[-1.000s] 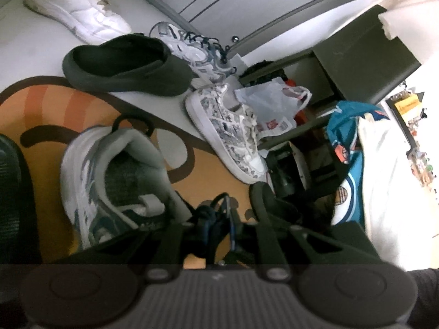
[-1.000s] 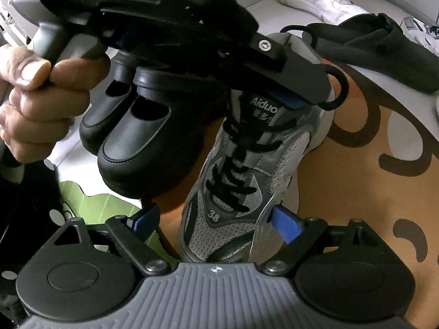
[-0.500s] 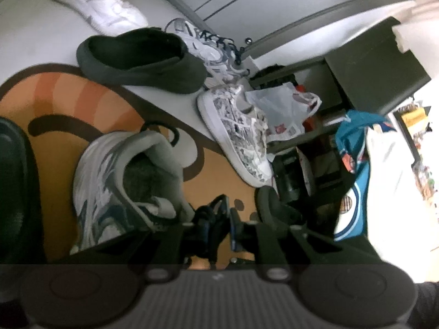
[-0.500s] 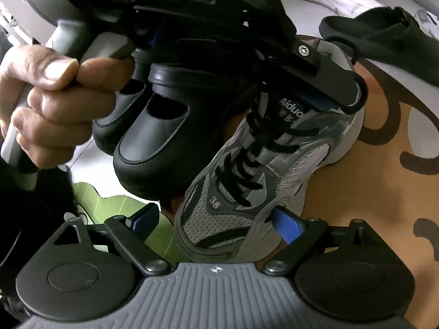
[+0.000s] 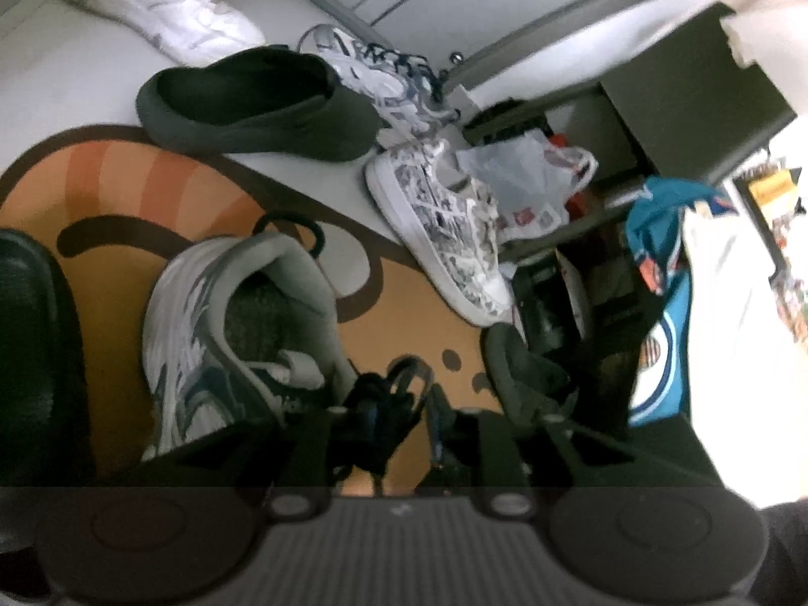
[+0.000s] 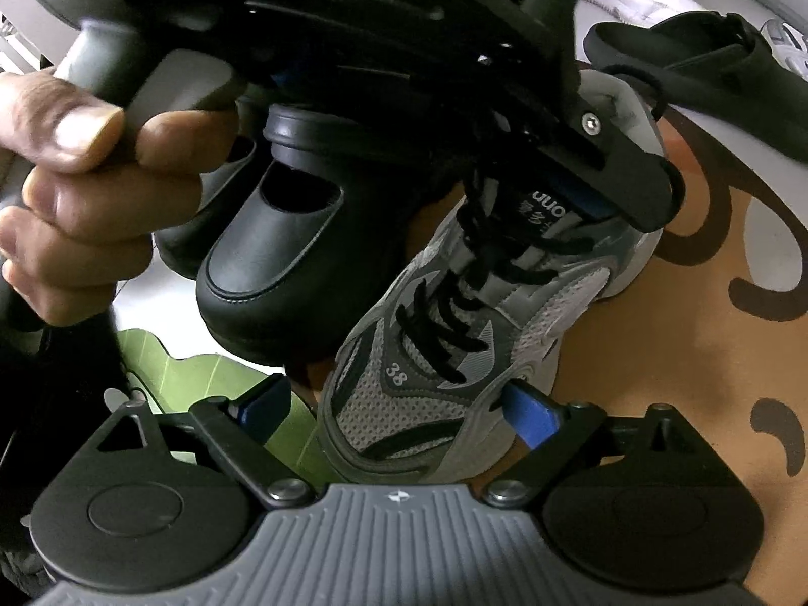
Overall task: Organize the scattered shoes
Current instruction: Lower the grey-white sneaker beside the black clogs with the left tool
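My left gripper [image 5: 399,419] sits at the tongue of the grey mesh sneaker [image 6: 469,333], its jaws opening off the black laces, I judge to set the shoe down beside the black clogs [image 6: 272,272]. My right gripper [image 6: 399,416] straddles the sneaker's toe, jaws wide and opening further, clear of it, ready to nudge.

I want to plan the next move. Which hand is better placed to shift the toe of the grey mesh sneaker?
Probably right. The right gripper's opening jaws straddle the grey mesh sneaker's toe; the left gripper, also opening, has only its black laces between.
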`<act>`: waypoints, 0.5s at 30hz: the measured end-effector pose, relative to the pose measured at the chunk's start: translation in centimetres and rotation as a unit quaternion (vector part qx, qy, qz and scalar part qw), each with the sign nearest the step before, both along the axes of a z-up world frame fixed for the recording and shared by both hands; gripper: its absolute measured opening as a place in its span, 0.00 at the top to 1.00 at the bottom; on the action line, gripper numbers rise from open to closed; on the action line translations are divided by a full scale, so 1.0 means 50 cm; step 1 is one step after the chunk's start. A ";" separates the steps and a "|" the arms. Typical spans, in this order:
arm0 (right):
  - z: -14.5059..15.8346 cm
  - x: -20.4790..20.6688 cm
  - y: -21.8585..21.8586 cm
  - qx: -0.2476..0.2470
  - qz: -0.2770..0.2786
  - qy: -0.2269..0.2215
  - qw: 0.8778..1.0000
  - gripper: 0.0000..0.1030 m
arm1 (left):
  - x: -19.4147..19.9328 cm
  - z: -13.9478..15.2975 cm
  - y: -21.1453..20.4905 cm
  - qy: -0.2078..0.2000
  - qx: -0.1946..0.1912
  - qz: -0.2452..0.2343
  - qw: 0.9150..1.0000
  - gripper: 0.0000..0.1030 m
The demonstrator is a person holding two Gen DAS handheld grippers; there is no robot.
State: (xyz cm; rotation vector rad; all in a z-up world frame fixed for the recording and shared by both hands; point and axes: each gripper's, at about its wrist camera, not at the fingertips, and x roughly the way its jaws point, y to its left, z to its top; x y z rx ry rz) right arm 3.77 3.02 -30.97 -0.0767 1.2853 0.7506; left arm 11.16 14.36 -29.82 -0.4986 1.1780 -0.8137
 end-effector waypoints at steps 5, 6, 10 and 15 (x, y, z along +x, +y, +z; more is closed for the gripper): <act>0.003 -0.004 0.002 -0.007 0.011 0.000 1.000 0.06 | -0.011 0.026 -0.021 -0.050 0.078 -0.050 0.994 0.60; 0.006 -0.005 0.002 -0.006 0.010 0.002 1.000 0.06 | -0.013 0.031 -0.025 -0.056 0.083 -0.056 0.993 0.58; 0.028 -0.013 0.002 -0.006 0.017 0.000 1.000 0.06 | -0.021 0.047 -0.038 -0.075 0.096 -0.074 0.990 0.49; 0.060 -0.021 -0.004 -0.023 0.032 -0.003 0.999 0.06 | -0.019 0.059 -0.024 -0.075 0.110 -0.058 0.989 0.28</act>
